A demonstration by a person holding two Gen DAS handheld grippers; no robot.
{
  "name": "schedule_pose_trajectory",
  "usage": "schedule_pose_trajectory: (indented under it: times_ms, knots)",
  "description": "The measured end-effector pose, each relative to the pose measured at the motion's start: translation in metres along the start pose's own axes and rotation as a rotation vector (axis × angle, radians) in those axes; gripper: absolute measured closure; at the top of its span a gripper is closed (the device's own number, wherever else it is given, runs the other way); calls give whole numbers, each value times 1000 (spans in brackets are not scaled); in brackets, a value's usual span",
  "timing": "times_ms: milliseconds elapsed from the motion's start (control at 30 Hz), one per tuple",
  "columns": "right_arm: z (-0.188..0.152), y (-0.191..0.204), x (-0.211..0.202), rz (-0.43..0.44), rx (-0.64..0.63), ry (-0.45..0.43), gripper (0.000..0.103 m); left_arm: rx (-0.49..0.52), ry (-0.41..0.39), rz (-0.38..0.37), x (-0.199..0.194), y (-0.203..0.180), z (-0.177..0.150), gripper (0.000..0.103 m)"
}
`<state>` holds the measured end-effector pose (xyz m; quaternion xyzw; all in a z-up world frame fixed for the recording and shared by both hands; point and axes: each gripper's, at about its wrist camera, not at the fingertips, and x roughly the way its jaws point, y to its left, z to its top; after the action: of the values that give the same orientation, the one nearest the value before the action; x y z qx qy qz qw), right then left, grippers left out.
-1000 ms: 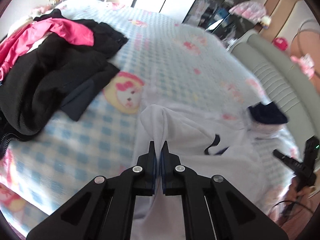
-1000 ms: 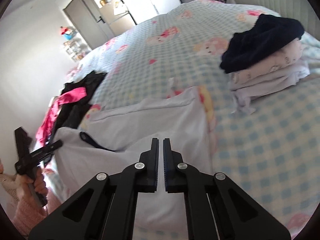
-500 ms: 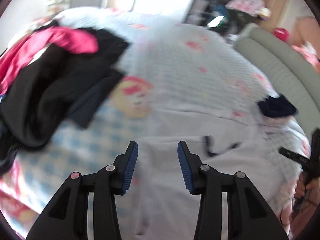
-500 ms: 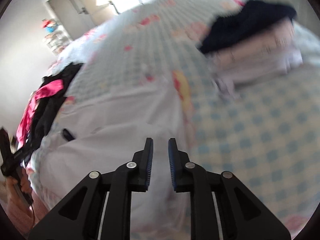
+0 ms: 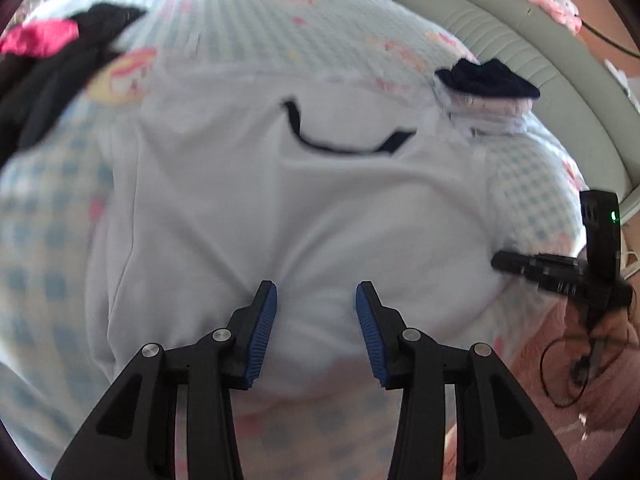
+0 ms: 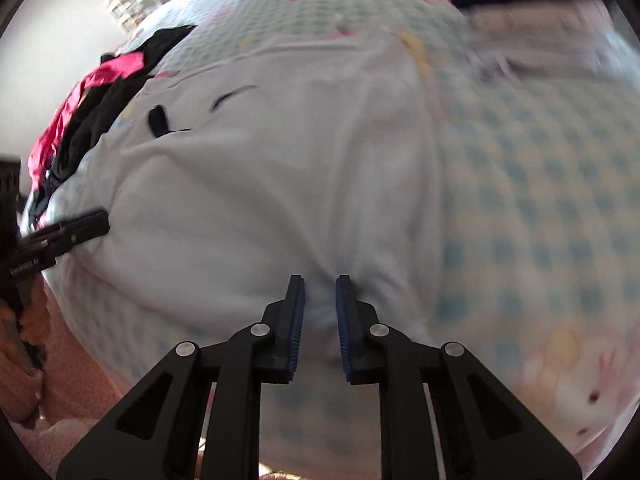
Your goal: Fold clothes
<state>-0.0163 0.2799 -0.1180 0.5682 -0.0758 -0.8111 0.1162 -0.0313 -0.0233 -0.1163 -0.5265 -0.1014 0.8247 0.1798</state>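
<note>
Checkered bed [image 6: 540,184], white shirt [image 5: 304,208] hem at near edge; left claw [image 5: 316,312] apart; right claw [image 6: 320,304] closing around hem.

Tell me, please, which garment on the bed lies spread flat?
The white shirt with the dark collar; the others sit heaped or stacked in folds.

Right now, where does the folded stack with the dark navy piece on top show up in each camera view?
Left wrist view: the folded stack sits upper right, just beyond the white shirt, near the grey headboard.
Right wrist view: the stack is at the top right, blurred, past the shirt's far corner.
Shared landmark: the shirt's dark neckline trim.
</note>
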Motion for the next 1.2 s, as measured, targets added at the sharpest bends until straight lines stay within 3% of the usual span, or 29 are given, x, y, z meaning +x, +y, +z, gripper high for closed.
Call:
schedule_pose_trajectory:
  times_ms: [67,233,367,467,600,667,733,833,967,1067,1133,1200]
  knots:
    - [0,-8,2,28,26,19,90,5,17,12,5,-1,-3,60]
    - [8,17,-4,-68,-117,31,89,15,4,34,-11,-11,4,59]
    - [51,30,-46,-82,-127,-138,79,-10,-46,65,-25,-8,22,59]
    - [86,47,-61,-60,-166,-206,76,-6,-85,70,-32,-10,42,59]
    - [120,63,-29,-26,-195,-158,74,13,-118,24,-23,-17,73,59]
    - [126,73,0,42,-206,-107,74,30,-92,-1,-5,-21,81,59]
    - [114,86,29,64,-242,-58,75,46,-45,20,16,-24,83,59]
    - [85,94,66,-13,-295,2,75,57,18,63,41,-21,69,59]
    - [71,77,73,-6,-236,-32,78,114,7,89,46,-22,51,59]
    - [80,71,67,-84,-210,-81,92,82,19,123,41,-17,67,59]
    - [87,54,58,-138,-140,-141,92,71,-36,228,30,-8,76,59]
    - [92,21,48,-140,2,-178,91,-35,-70,297,18,20,83,60]
